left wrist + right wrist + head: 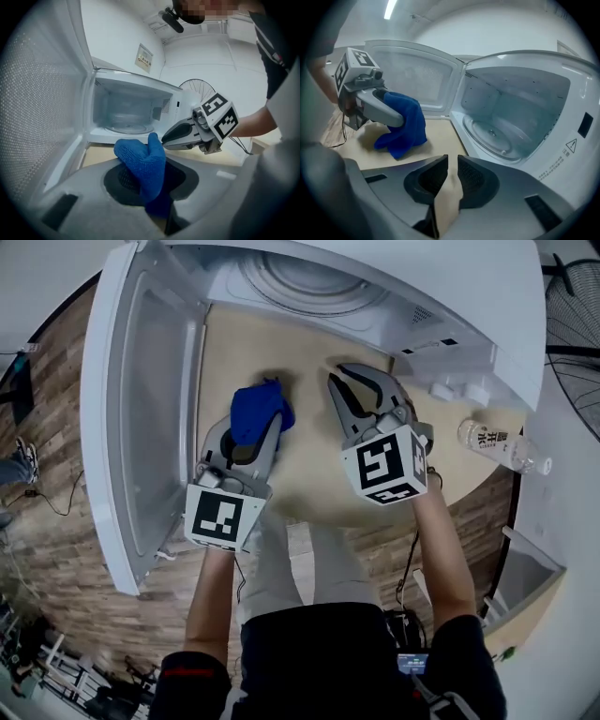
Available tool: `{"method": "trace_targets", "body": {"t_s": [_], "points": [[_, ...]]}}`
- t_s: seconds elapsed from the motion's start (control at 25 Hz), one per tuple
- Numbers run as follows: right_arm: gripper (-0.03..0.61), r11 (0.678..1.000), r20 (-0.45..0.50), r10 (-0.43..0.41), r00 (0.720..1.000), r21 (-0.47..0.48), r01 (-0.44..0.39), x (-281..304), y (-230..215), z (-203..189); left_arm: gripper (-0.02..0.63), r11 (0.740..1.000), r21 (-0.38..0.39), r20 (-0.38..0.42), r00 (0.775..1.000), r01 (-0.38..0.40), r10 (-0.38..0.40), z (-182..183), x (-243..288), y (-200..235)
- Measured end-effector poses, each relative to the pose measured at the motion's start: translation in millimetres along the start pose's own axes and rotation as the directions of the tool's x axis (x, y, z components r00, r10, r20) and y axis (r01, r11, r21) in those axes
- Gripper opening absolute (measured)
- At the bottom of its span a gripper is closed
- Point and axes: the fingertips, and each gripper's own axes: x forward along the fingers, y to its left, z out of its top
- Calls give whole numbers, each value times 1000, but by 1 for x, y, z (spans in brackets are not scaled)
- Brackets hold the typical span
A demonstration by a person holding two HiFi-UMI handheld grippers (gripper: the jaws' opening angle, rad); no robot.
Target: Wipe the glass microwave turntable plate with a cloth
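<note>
While the head view gives the glass turntable plate (305, 282) only as a pale ring deep in the open microwave (469, 296), the right gripper view shows it lying flat on the oven floor. The left claw (149, 180) pinches a blue cloth (143, 161). The right claw (451, 176) is pressed almost together and holds nothing. Both are above the beige surface (309, 479), before the oven mouth. The open door (141, 409) stands beside the left claw, and a bottle (497, 444) lies at the right.
</note>
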Motion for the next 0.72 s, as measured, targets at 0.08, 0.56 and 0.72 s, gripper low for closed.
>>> {"method": "trace_targets", "body": {"t_s": [0.08,0.56,0.72], "points": [[81,1000,-10,-16,1000,-20,15,5,-2,1,69,1000,-22,11,1000,13,-13,-1,2,0],[235,991,-15,-87,996,-104,85,25,-13,12,69,1000,-24,22,1000,13,-13,-10,6,6],[263,983,-19,-124,992,-139,120,33,-17,13,69,1000,-22,32,999,6,-5,-12,6,9]]}}
